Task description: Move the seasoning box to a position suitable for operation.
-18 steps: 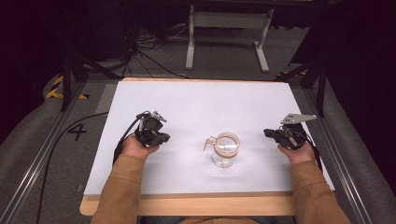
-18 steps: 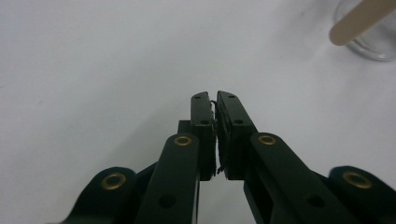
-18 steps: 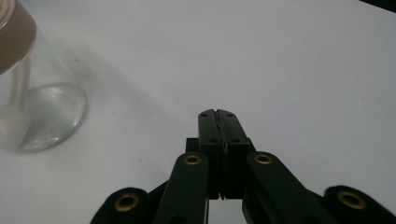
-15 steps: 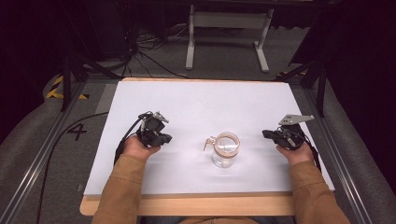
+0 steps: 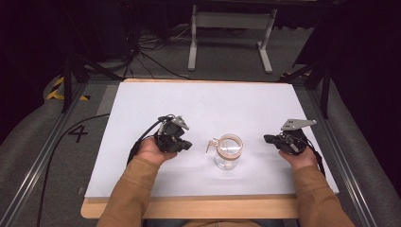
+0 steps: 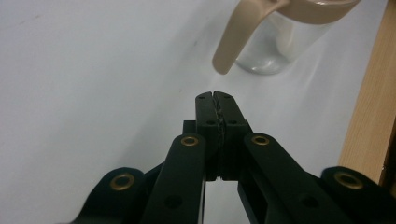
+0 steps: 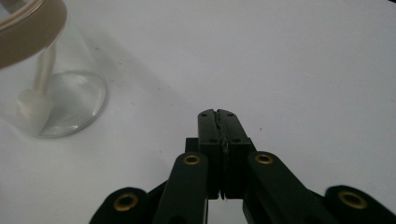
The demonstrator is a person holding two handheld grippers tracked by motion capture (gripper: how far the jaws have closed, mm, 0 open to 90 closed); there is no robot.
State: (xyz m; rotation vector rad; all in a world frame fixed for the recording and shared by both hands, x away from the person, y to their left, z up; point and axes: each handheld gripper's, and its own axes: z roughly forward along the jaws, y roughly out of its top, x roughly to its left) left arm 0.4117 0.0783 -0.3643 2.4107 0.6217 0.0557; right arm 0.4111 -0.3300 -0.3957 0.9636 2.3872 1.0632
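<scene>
Both tongs, my left gripper (image 5: 185,144) and right gripper (image 5: 267,138), are closed on nothing, flanking the glass jar (image 5: 227,152) that stands between them on the white table (image 5: 236,104).

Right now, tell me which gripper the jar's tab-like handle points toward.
The left gripper. The beige handle juts from the glass jar toward it; the right gripper faces the jar's plain side.

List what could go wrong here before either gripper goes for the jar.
1. The glass jar stands free between the left gripper and the right gripper; a sideways nudge could tip it.
2. Both grippers' jaws are shut, so they would push rather than grasp.
3. The tan handle juts towards the left gripper and may snag.
</scene>
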